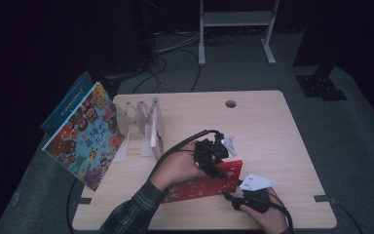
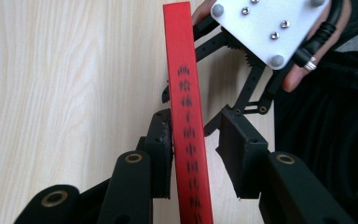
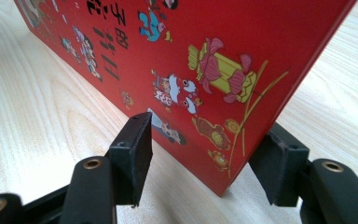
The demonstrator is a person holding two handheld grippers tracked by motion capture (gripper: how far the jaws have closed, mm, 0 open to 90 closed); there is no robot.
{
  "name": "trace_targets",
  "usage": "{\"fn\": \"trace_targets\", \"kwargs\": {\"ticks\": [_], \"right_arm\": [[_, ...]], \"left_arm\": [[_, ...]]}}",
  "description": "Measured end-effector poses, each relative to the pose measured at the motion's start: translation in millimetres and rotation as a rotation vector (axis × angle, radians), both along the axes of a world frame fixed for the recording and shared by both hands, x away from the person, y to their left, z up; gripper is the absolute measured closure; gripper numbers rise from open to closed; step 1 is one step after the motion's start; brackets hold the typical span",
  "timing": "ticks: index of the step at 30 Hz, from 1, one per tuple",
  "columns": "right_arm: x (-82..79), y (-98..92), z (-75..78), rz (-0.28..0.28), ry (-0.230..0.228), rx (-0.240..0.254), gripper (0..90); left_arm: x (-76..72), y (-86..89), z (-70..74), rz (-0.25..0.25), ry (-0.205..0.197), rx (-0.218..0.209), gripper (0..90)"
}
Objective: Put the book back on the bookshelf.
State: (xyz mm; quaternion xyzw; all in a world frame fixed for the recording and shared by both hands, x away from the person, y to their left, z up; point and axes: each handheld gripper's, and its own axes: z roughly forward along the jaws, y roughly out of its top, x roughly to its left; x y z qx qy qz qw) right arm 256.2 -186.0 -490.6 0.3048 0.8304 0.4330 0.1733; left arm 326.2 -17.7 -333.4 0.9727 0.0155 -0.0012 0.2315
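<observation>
A dark room surrounds a pale wooden tabletop (image 1: 268, 122), with grey carpet and a metal stand beyond its far edge. Near the front edge, the flat red hardcover picture book (image 1: 204, 183) stands on its long edge, its cover printed with cartoon figures and black characters.

My right tool (image 1: 234, 199) holds the book's near corner: in the right gripper view its two black jaws straddle the corner (image 3: 223, 182) and look closed as far as the book's thickness allows, pinching it. My left tool (image 2: 196, 154) is at the top of the book; in the left gripper view the red spine (image 2: 186, 116) runs up between the pads. One pad rests against the spine, while the other stands a little apart, so this tool is spread, not yet pinching.

I judge the step to be steadying the upright book so it can be carried to the clear acrylic book rack (image 1: 143, 126) at the tabletop's far left. The next move calls for closing my left tool on the spine, then lifting with both.

A large blue illustrated picture book (image 1: 85, 136) leans at the left edge, just beside the rack. The tabletop between the red book and the rack is bare; a round cable hole (image 1: 231, 104) sits far back, well apart.
</observation>
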Motion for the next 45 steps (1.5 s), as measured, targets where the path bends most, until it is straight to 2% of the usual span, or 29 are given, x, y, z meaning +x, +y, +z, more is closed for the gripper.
{"fn": "trace_targets", "kwargs": {"ticks": [11, 16, 19, 22, 24, 26, 33, 34, 35, 40, 43, 45], "right_arm": [[0.5, -0.4, -0.8, 0.007, 0.004, -0.005, 41.1], [-0.1, -3.8, -0.7, 0.003, 0.006, -0.015, 37.7], [-0.5, -12.9, -0.4, -0.005, 0.023, -0.014, 33.8], [-0.1, -27.2, -0.8, -0.017, 0.044, -0.011, 29.2], [1.7, -38.1, -1.2, -0.042, 0.055, -0.007, 28.2], [4.3, -45.0, -1.5, -0.066, 0.074, -0.006, 27.4], [16.4, -62.2, -4.6, -0.150, 0.090, -0.018, 26.1], [18.0, -63.4, -5.3, -0.159, 0.094, -0.023, 25.2], [20.2, -64.8, -6.3, -0.173, 0.098, -0.030, 24.8], [25.2, -62.7, -10.8, -0.204, 0.111, -0.050, 23.5], [26.8, -59.3, -12.6, -0.207, 0.111, -0.065, 22.9], [28.2, -57.5, -12.6, -0.213, 0.116, -0.063, 21.8]], "left_arm": [[1.0, -11.6, -6.1, 0.003, 0.005, 0.046, 72.4], [0.9, -12.5, -6.6, 0.005, -0.003, 0.060, 76.6], [2.2, -11.7, -6.4, 0.023, 0.014, 0.061, 78.0], [2.2, -9.7, -5.9, 0.020, 0.023, 0.065, 79.1], [2.1, -7.5, -4.9, 0.023, 0.025, 0.067, 79.4], [1.7, -4.2, -2.4, 0.027, 0.026, 0.055, 79.5], [-3.1, 17.1, 13.8, 0.021, 0.015, -0.021, 79.6], [-3.1, 17.1, 13.8, 0.021, 0.015, -0.021, 79.6], [-4.7, 27.6, 20.4, 0.020, 0.002, -0.062, 79.6], [-8.5, 52.3, 34.5, 0.017, -0.015, -0.164, 79.7], [-10.9, 68.0, 40.8, 0.034, -0.015, -0.226, 79.7], [-10.5, 77.1, 42.8, 0.049, -0.012, -0.252, 79.7]]}}
